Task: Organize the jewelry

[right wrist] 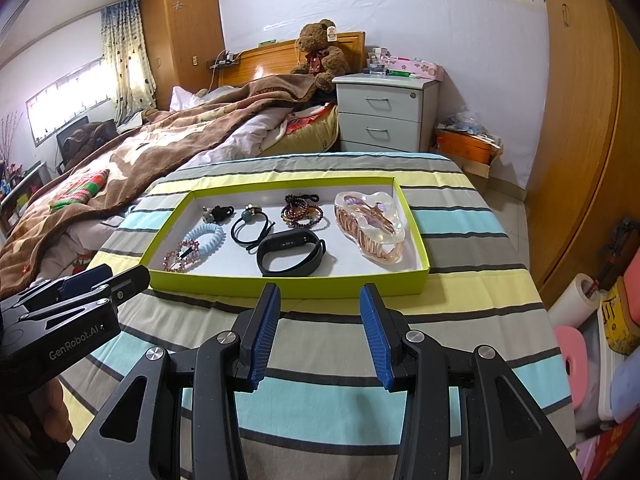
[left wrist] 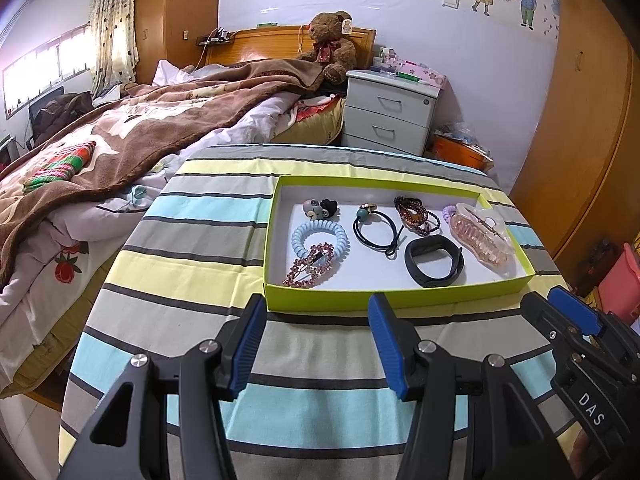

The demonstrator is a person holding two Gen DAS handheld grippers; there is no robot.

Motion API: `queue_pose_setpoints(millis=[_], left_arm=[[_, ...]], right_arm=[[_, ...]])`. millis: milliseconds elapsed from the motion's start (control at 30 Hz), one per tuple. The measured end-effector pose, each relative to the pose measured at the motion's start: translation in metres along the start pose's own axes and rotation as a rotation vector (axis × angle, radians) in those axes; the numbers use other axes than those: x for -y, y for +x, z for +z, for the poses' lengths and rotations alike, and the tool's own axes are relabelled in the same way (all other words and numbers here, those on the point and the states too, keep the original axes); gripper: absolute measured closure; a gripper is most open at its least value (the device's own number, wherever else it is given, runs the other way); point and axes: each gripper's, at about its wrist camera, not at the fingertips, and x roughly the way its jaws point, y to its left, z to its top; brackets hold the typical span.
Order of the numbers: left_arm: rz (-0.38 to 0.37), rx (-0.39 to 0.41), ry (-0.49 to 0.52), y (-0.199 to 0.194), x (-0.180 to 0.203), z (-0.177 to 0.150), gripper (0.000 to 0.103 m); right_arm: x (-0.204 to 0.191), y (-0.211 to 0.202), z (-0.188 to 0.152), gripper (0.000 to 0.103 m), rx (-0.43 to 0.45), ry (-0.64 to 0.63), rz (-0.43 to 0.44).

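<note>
Two grippers hang side by side over a striped cloth (left wrist: 208, 240), both short of a shallow lime-green tray (left wrist: 320, 300) and both with nothing in them. The left gripper (left wrist: 316, 312) has its blue pads (left wrist: 250, 344) standing apart with only cloth showing in the gap; the right gripper (right wrist: 316, 300) is likewise parted and empty, its pads (right wrist: 264, 332) framing the near wall of the tray (right wrist: 280, 286). Each gripper shows at the edge of the other's view. All the jewelry lies on the tray's white floor. From the left wrist view, a pale blue coil tie (left wrist: 320, 236) sits at the left, with a pink rhinestone clip (left wrist: 310, 266) overlapping its near edge and a small grey-and-black hair tie (left wrist: 320, 208) behind it. A black elastic with a teal bead (left wrist: 374, 228) lies in the middle, and dark red bead bracelets (left wrist: 416, 214) are heaped just right of it. A black wristband (left wrist: 434, 260) rests near the front wall, just beside a large pink translucent claw clip (left wrist: 480, 236) at the right end; a bit of lilac coil (left wrist: 450, 212) peeks out behind that clip. Beyond the cloth are a bed with a brown blanket (left wrist: 132, 128), a teddy bear (left wrist: 330, 44) and a white nightstand (left wrist: 390, 108).
</note>
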Motion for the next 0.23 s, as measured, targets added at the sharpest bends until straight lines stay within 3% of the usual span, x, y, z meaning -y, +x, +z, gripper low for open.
queue_pose_setpoints(millis=[233], left_arm=[[0.003,0.008,0.002,-0.0017,-0.0008,0.0001,0.048]], right_arm=[[0.0014,-0.0002,0.0005,0.061,-0.001,0.001,-0.001]])
